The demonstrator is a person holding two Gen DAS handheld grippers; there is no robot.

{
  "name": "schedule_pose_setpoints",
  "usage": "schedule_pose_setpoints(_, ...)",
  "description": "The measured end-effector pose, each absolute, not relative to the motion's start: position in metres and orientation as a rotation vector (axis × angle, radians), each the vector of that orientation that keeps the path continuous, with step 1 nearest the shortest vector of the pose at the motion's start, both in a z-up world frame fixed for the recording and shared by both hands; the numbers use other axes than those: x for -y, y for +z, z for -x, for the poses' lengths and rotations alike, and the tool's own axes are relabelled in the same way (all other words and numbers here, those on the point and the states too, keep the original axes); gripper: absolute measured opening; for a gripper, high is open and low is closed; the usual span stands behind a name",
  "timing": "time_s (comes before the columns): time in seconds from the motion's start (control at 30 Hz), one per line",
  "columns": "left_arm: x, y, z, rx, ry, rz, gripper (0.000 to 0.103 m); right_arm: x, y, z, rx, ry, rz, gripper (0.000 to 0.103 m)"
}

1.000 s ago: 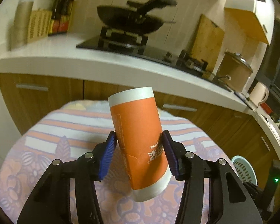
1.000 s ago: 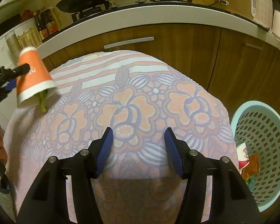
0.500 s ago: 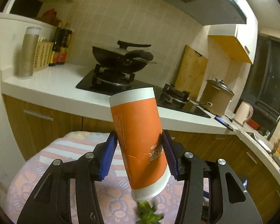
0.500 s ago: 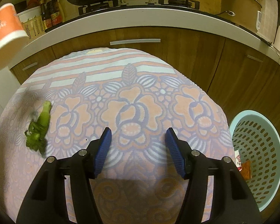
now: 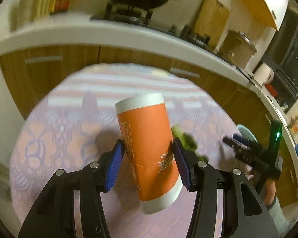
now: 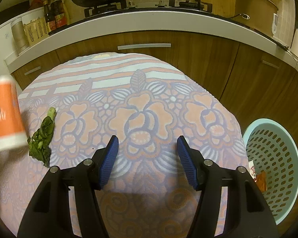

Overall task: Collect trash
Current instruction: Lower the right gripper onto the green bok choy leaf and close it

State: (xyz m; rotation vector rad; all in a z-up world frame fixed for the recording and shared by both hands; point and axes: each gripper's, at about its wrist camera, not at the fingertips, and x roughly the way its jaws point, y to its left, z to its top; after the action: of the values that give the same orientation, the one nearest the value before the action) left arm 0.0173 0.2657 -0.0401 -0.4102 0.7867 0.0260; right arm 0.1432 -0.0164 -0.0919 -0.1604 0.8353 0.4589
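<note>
My left gripper (image 5: 147, 158) is shut on an orange paper cup with white ends (image 5: 147, 150), held tilted in the air above the flowered tablecloth (image 5: 69, 138). The same cup (image 6: 6, 117) shows blurred at the left edge of the right wrist view. A wilted green leaf (image 6: 42, 136) lies on the cloth just right of the cup, partly hidden behind it as a green leaf (image 5: 185, 140) in the left wrist view. My right gripper (image 6: 147, 154) hangs open over the cloth with nothing between its fingers. A pale blue perforated basket (image 6: 276, 158) sits on the floor at right with wrappers inside.
Behind the table runs a white counter (image 6: 149, 23) over wooden cabinets, with a wok on a hob, bottles and a pot. The right gripper (image 5: 248, 150) and the hand holding it appear at the right of the left wrist view.
The left gripper swung down and toward the table's middle with the cup still held. The green leaf dropped out of the cup onto the cloth. The right gripper barely moved.
</note>
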Motion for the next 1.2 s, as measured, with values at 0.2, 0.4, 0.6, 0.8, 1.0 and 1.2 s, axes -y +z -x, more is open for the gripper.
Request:
schedule_pose_setpoints(0.2, -0.292, -0.048, -0.029, -0.834, 0.019, 0.451, 0.050, 0.017, -0.092, -0.144, -0.834, 0.445, 0.165, 0.058)
schedule_pose_setpoints(0.4, -0.297, -0.056, -0.060, -0.860, 0.125, 0.357, 0.059, 0.015, -0.092, -0.142, -0.831, 0.451, 0.178, 0.061)
schedule_pose_setpoints(0.6, -0.286, -0.045, -0.047, -0.852, 0.213, 0.334, 0.072, 0.012, -0.092, -0.139, -0.816, 0.452, 0.198, 0.062)
schedule_pose_setpoints(0.8, -0.267, -0.055, -0.021, -0.806, 0.338, 0.429, 0.075, 0.014, -0.087, -0.132, -0.774, 0.456, 0.192, 0.062)
schedule_pose_setpoints(1.0, -0.261, -0.062, -0.012, -0.767, 0.324, 0.500, 0.074, -0.003, -0.070, -0.112, -0.794, 0.560, 0.138, 0.063)
schedule_pose_setpoints(1.2, -0.259, -0.067, -0.009, -0.739, 0.274, 0.553, 0.064, -0.049, -0.064, -0.093, -0.804, 0.652, 0.158, 0.065)
